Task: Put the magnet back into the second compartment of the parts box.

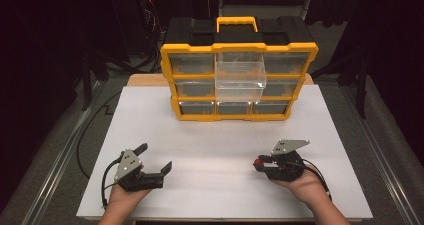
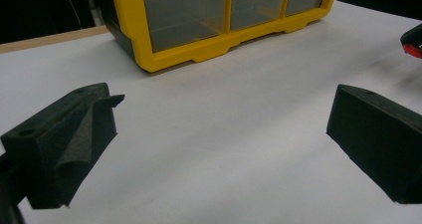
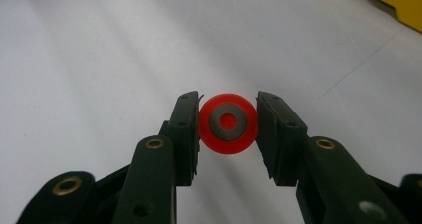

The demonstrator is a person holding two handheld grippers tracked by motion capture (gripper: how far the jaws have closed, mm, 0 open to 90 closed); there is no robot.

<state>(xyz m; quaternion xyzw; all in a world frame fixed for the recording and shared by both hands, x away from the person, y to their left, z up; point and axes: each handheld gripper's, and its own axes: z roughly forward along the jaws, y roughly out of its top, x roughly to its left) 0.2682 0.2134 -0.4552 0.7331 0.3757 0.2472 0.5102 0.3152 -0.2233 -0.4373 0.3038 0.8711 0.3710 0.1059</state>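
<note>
Right tool [image 1: 261, 163] near desk's front edge, clamped on red wheel [image 3: 228, 123]. Left tool [image 1: 156, 158] spread wide, empty. Organizer's [image 1: 239, 80] middle drawer [image 1: 239, 76] stands pulled out; stowing the wheel likely remains.

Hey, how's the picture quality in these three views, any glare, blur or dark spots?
High view: the white table is evenly lit, the surroundings fall to near black, and the organizer is sharp. Left gripper view: the near fingers look soft and grainy, with the organizer cut off at the top. Right gripper view: pale streaks of glare cross the table, while the red disc is crisp.
</note>
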